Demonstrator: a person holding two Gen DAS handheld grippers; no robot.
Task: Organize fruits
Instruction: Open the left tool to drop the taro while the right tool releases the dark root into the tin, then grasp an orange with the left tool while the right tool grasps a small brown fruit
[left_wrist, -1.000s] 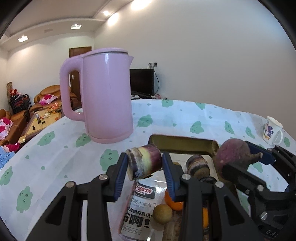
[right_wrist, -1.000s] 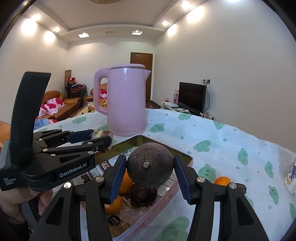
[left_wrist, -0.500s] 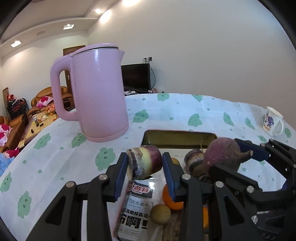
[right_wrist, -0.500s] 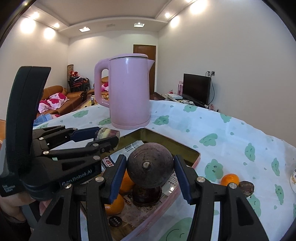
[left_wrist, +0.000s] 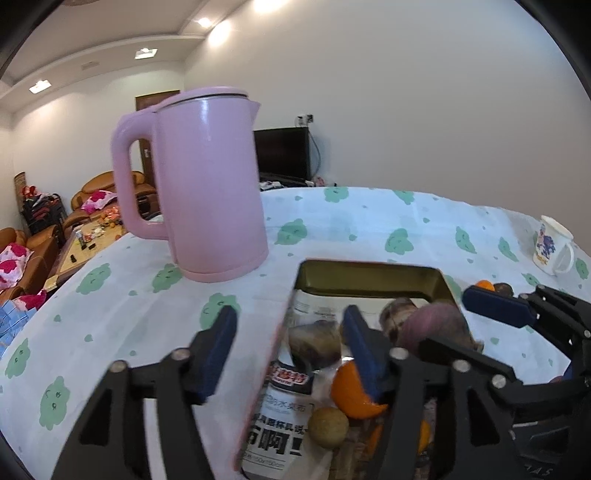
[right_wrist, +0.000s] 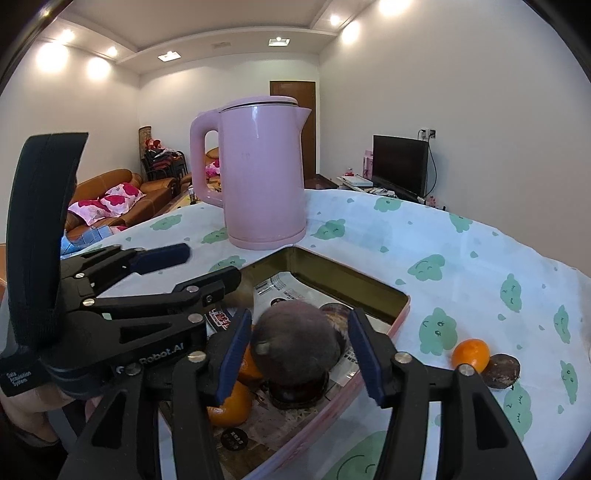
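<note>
A pink tray (left_wrist: 369, 271) (right_wrist: 391, 325) lined with printed paper holds oranges (left_wrist: 351, 391), a small tan fruit (left_wrist: 328, 426) and dark purple fruits. My left gripper (left_wrist: 288, 343) is open and empty over the tray's left wall; the sugarcane piece (left_wrist: 314, 341) it held lies blurred in the tray between its fingers. My right gripper (right_wrist: 299, 350) is open; the round dark purple fruit (right_wrist: 295, 345) sits between its pads on another dark fruit, apparently free of both pads. An orange (right_wrist: 471, 354) and a dark fruit (right_wrist: 500, 371) lie on the tablecloth right of the tray.
A tall pink kettle (left_wrist: 199, 184) (right_wrist: 258, 173) stands on the green-patterned tablecloth just behind the tray. A white mug (left_wrist: 552, 245) stands at the far right. The table edge curves away on the left, with sofas beyond it.
Both grippers have opened. The left one let the sugarcane piece drop into the tray; the right one released the round purple fruit onto the fruits in the tray.
</note>
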